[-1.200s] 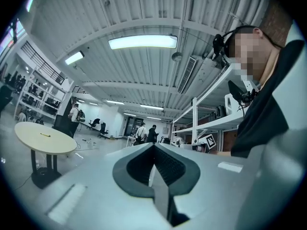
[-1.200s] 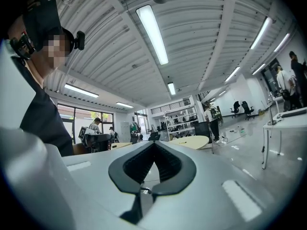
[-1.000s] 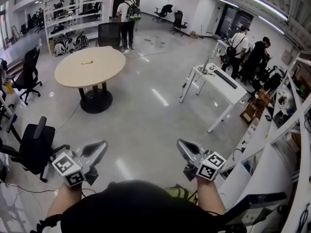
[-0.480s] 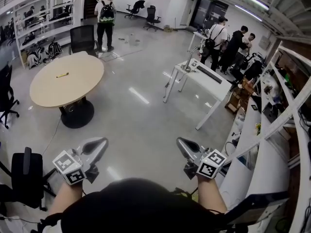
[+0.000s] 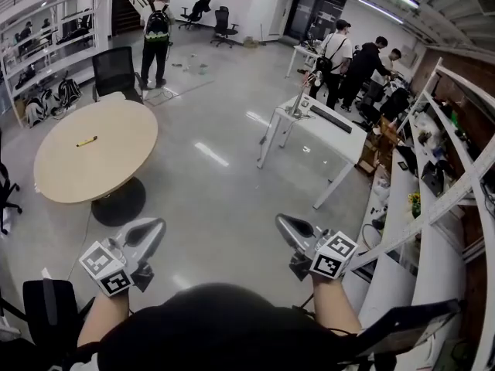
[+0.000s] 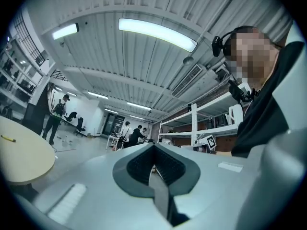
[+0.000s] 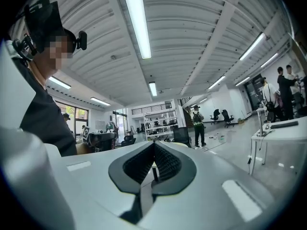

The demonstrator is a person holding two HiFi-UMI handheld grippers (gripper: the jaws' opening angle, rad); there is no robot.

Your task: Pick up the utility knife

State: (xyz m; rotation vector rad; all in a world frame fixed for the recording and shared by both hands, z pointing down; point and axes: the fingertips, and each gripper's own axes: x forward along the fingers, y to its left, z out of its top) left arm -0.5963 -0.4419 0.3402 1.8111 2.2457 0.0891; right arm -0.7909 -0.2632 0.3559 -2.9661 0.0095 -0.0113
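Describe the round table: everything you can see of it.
The round table has a pale wood-look top on a single dark pedestal with a round base. It stands on the glossy grey floor. A small yellow object, too small to identify, lies on the top, left of centre in the head view.

Yellow utility knife (image 5: 87, 141), on round table (image 5: 108, 165)

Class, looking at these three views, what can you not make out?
Yellow item on the round table: too small in the head view to identify.
Table's left part, left gripper view: cut off by the lens edge.
Contents of the shelves, head view: too small, distorted.
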